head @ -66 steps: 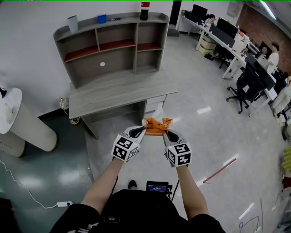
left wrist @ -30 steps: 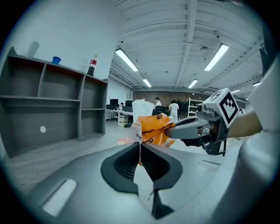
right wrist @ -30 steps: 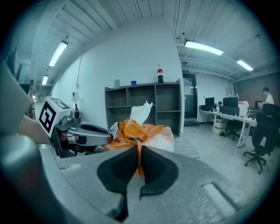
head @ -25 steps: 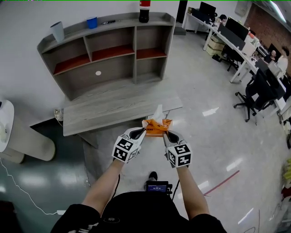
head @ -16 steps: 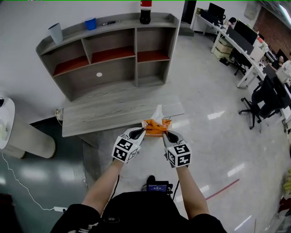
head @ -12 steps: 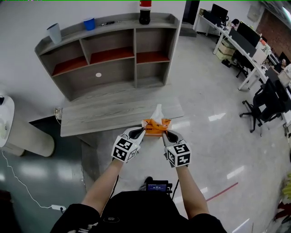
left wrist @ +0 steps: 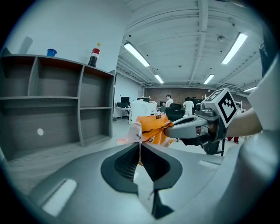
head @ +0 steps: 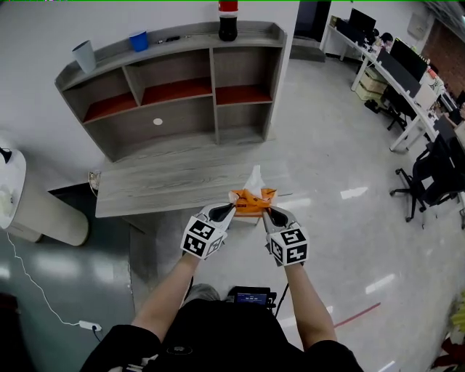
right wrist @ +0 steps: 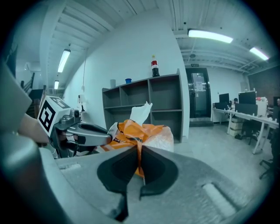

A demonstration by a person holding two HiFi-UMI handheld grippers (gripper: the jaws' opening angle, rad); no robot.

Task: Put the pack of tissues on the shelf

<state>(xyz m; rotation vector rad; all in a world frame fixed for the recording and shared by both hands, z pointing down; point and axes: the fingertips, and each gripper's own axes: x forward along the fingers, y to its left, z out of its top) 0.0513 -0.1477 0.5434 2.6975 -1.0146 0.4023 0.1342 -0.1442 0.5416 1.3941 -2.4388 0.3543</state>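
1. Step in hand: I'd call this the carry. The pack of tissues (head: 252,200) is hanging in the air between the two tools, just below the middle of the head view. It's sitting over the near edge of the grey tabletop (head: 182,178) and is not resting on anything.
2. The left tool (head: 231,211) is pinching the thin wrapper edge at the pack's left end, with its jaws closed down on the plastic. The right tool (head: 266,211) is doing the same at the right end, with its jaws clamped on the orange wrapper. So both are gripping film, not the body of the pack, and a white tissue is poking out the top.
3. The shelf (head: 174,87) is standing at the back of the tabletop in the upper part of the frame, well apart from the pack. Its top board is already carrying a grey cup (head: 83,54), a blue cup (head: 138,40) and a dark bottle (head: 227,18). The open compartments look free apart from a small white disc I can't identify.
4. Next move, my guess: it's going to need both tools travelling together, up and forward over the tabletop, staying level so the wrapper isn't tearing or slipping. Then it's a matter of easing the pack into a compartment before letting go.
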